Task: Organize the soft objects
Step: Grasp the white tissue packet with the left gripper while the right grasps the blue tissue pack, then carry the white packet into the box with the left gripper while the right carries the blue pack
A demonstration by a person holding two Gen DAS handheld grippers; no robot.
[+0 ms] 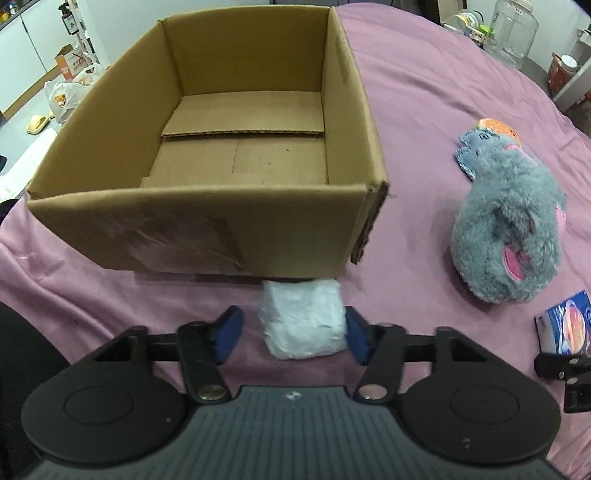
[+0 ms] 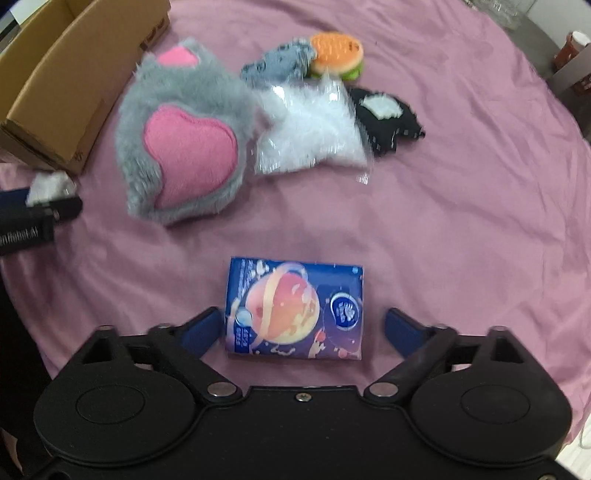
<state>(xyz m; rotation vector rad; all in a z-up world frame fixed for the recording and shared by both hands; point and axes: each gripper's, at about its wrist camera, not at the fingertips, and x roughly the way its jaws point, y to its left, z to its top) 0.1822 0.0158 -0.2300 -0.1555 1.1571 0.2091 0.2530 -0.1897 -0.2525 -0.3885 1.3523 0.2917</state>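
A white soft packet (image 1: 303, 321) lies on the purple cloth just in front of the cardboard box (image 1: 207, 192). My left gripper (image 1: 293, 328) straddles it; the right pad touches it, the left pad stands apart, so it is open. A blue tissue pack (image 2: 295, 310) printed with a planet lies between the fingers of my right gripper (image 2: 304, 325), which is open, with a gap on the right side. A grey plush slipper (image 2: 181, 140) with a pink heart lies beside the box (image 2: 55, 92).
Behind the slipper lie a grey-blue cloth (image 2: 280, 64), a burger toy (image 2: 338, 55), a clear bag of white stuffing (image 2: 314, 129) and a black pad with a white patch (image 2: 388, 118). A glass jar (image 1: 511, 29) stands past the table's far edge.
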